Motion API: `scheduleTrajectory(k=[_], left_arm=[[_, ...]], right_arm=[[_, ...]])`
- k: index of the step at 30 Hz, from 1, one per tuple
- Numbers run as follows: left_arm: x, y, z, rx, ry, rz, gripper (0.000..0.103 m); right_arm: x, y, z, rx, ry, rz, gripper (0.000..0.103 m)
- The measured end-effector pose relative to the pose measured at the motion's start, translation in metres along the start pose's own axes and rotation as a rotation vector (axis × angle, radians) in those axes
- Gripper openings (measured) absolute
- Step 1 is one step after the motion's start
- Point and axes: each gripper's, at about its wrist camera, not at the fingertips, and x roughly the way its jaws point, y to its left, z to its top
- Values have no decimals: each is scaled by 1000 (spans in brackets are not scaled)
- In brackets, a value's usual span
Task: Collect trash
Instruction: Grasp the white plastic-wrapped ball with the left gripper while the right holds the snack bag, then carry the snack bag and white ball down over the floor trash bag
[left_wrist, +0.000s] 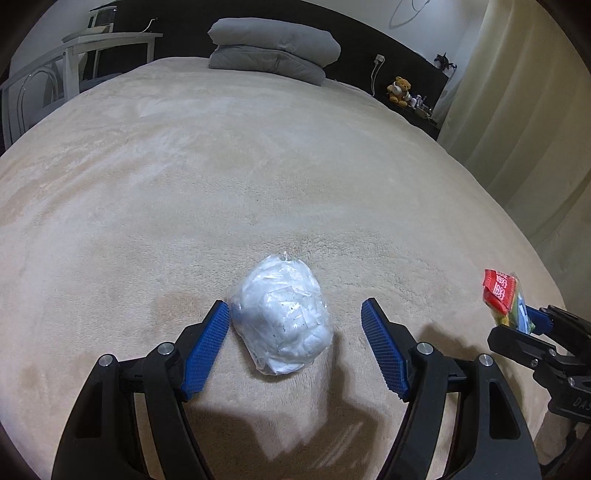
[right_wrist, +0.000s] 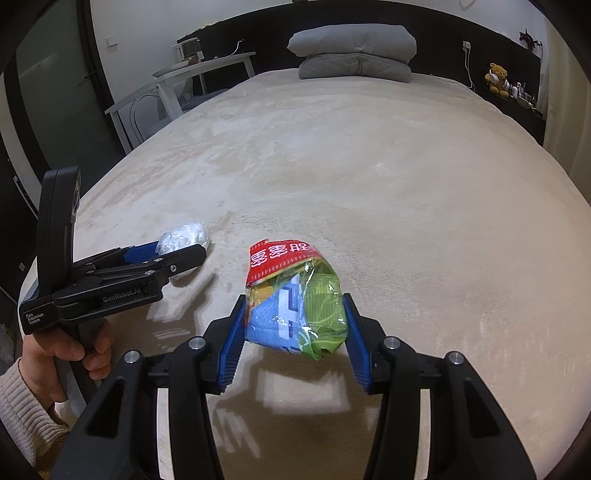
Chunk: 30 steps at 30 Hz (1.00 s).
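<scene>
Lying on the beige blanket (left_wrist: 258, 166), white wad in clear plastic bag (left_wrist: 281, 314), long axis running from near-right to far-left of the left gripper (left_wrist: 295, 317). Jaws spread wide around it; left pad touches the bag, right pad stands apart. Right of the wad: right gripper (right_wrist: 295, 306), jaws pinching a crumpled snack packet (right_wrist: 295, 295), red end pointing up and away, packet lifted off the blanket. Far beyond the wad: folded grey duvet (left_wrist: 273, 48), teddy bear (left_wrist: 399, 90). Path unobstructed.

Beige bed (left_wrist: 258, 166); folded grey duvet (left_wrist: 273, 51) at head; teddy bear (left_wrist: 399, 90) on shelf; white desk (right_wrist: 207, 70).
</scene>
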Motion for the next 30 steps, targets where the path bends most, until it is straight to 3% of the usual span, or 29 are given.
scheduleTrajectory(k=[3,6,16,30], left_arm=[[2,-1,-1,9,-1,27,71],[2,1,-2,-3,1,41,52],[-24,-6,-3,6,-62,11,51],[-101,-35,-31,10,-159,-48,51]], right_arm=[[0,-1,0,-9,-2,4,49],[-2,-3,-1,-11,-3,3,49],[-16,-11,-3,35,-22,4,49],[-69,-2,-31,85,-97,-6,49]])
